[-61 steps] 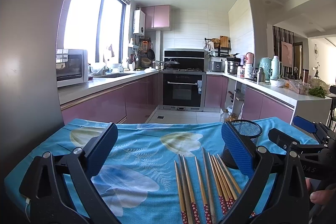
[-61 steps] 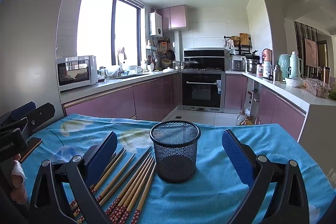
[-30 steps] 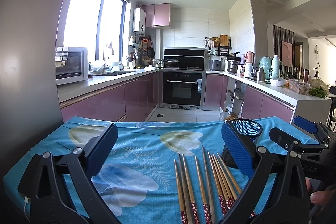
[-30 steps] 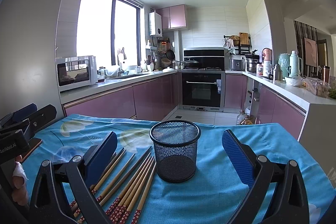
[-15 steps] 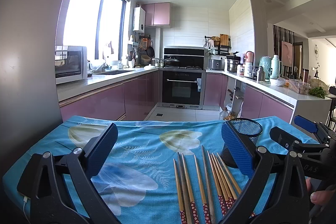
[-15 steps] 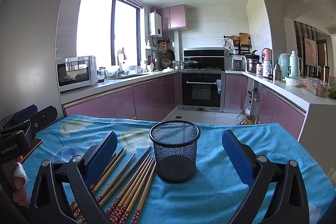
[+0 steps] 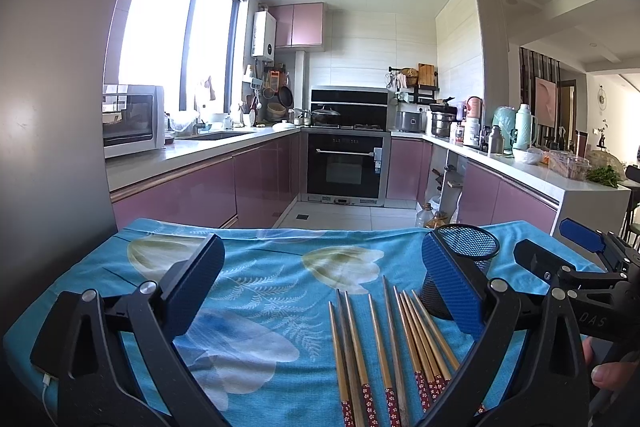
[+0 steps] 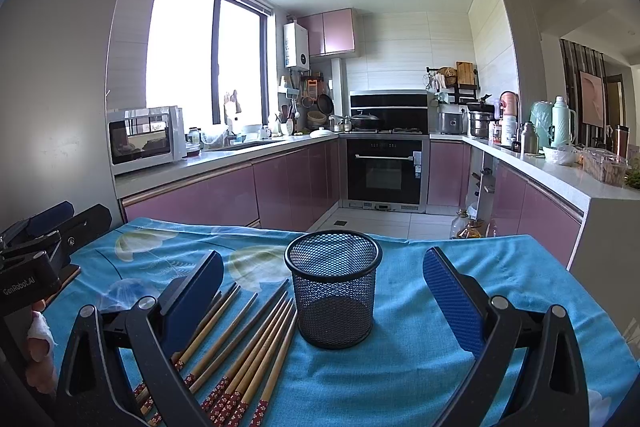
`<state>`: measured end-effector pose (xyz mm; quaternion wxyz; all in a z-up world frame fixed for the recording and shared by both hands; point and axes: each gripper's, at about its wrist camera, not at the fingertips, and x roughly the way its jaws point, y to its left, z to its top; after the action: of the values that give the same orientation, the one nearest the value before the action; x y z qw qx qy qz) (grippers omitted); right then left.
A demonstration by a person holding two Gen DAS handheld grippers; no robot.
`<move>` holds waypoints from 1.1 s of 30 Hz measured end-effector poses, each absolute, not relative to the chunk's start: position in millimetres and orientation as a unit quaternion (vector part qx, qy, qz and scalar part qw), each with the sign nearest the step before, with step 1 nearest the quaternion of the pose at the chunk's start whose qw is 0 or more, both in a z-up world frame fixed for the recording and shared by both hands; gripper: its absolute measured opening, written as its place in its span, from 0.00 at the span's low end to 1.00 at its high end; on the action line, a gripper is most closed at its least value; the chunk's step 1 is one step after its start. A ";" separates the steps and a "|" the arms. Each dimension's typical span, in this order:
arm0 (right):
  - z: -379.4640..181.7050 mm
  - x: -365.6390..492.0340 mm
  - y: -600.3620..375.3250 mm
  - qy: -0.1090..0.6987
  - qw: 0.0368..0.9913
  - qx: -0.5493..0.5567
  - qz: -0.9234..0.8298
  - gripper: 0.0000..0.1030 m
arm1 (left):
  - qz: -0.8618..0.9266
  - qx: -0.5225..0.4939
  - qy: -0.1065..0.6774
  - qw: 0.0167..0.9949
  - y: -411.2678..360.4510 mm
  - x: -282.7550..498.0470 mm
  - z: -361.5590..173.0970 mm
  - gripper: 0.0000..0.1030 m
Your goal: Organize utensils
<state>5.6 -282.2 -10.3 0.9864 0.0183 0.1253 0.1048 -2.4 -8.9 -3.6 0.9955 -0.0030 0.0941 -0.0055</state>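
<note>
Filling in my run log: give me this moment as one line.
stage: before first pick | left gripper: open, empty | right gripper: open, empty | chopsticks: flat on tablecloth | mesh cup: upright, empty

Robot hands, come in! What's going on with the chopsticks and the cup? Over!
Left gripper and right gripper: jaws open, holding nothing. Chopsticks lying loose on blue tablecloth, beside the upright, empty mesh cup. Nothing in the way.

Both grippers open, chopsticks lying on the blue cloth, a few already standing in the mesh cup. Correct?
Not quite: the mesh cup is empty, as the right wrist view shows. All the chopsticks lie on the blue cloth beside it. The left gripper and right gripper are both open.
</note>
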 end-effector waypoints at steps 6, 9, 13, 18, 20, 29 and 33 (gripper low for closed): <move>-10.2 6.2 -281.8 0.127 0.986 0.019 0.107 0.94 | -0.005 -0.003 0.098 0.995 -12.3 -3.5 -6.2 0.94; -9.9 7.1 -282.0 0.129 0.985 0.019 0.110 0.94 | -0.006 -0.003 0.101 0.995 -15.1 -4.7 -7.4 0.94; -9.6 8.6 -282.5 0.132 0.985 0.020 0.112 0.94 | -0.007 -0.004 0.105 0.994 -20.8 -7.1 -9.6 0.94; -10.2 10.2 -284.1 0.139 0.983 0.025 0.117 0.94 | -0.007 -0.004 0.106 0.994 -17.0 -4.0 -8.6 0.94; -10.6 10.7 -283.7 0.143 0.982 0.025 0.119 0.94 | -0.008 -0.004 0.110 0.994 -17.0 -3.5 -8.9 0.94; -23.8 27.8 -274.0 0.221 0.963 0.011 0.152 0.93 | -0.014 0.025 0.168 0.985 -9.2 18.6 -14.1 0.94; -43.7 46.0 -266.8 0.297 0.940 0.003 0.166 0.77 | -0.016 0.044 0.225 0.973 -4.8 42.9 -31.5 0.94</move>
<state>46.0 -266.8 -43.7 0.9401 0.0031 0.2973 0.1665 42.9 -4.8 -31.5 0.9731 0.0437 0.2255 -0.0165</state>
